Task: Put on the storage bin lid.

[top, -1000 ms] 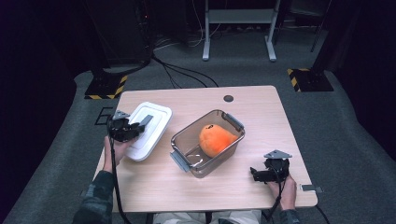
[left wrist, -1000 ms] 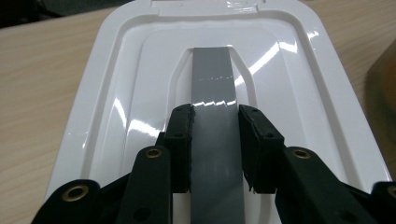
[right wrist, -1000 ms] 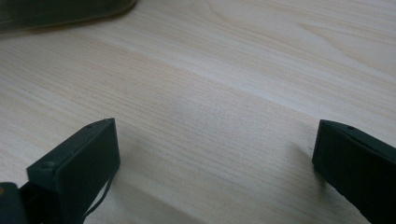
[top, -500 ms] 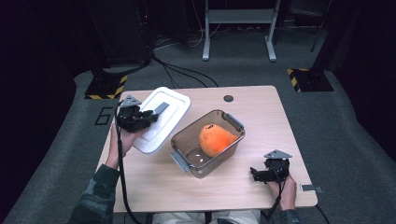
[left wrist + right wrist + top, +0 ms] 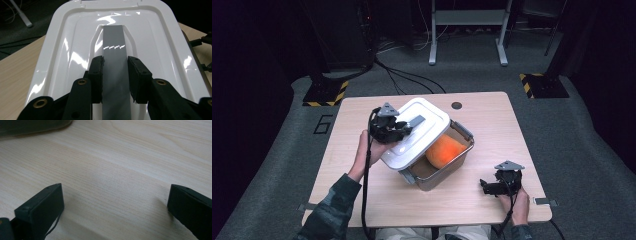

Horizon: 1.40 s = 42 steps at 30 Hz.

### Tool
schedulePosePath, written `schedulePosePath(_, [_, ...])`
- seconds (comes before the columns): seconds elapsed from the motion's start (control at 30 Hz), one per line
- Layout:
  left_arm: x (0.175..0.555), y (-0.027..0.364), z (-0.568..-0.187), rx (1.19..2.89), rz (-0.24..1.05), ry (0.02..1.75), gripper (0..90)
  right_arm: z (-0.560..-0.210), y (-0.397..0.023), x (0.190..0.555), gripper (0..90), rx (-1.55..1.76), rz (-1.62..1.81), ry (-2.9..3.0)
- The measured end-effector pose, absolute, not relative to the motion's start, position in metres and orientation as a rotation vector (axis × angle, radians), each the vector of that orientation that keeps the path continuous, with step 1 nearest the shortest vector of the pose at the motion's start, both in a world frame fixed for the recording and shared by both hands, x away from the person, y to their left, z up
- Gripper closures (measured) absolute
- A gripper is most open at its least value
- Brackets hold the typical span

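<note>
Seating the lid (image 5: 419, 131)
My left gripper (image 5: 115, 75) clamps its grey handle (image 5: 113, 53); square it over the box (image 5: 447, 167), 3 o'clock; right gripper (image 5: 115, 202) gapes empty.

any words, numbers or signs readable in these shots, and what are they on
"6": a large dark outlined numeral on the grey carpet floor, left of the light wooden table.
Yellow-and-black hazard stripes, a sign without words, on two black stand bases.
Nothing readable on the white plastic lid, its grey handle strip or the clear container.
</note>
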State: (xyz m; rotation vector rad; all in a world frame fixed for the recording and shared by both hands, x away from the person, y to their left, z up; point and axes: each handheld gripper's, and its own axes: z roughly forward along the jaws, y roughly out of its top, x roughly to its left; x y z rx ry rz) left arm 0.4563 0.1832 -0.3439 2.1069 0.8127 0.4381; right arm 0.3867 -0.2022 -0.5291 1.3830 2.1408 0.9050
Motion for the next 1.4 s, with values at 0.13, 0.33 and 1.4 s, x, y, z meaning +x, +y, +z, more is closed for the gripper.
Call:
schedulePosePath(0.13, [0.459, 0.162, -0.352, 2.143, 0.413, 0.795, 66.4, -0.529, -0.202, 0.387, 0.0, 1.381, 0.905, 2.14])
schedulePosePath(0.33, [0.463, 0.137, -0.364, 2.192, 0.364, 0.779, 66.4, -0.529, -0.202, 0.387, 0.0, 1.379, 0.903, 2.138])
schedulePosePath(1.4, [0.441, 0.155, -0.373, 2.126, 0.421, 0.814, 19.6, -0.529, -0.202, 0.386, 0.3, 1.371, 0.901, 2.139])
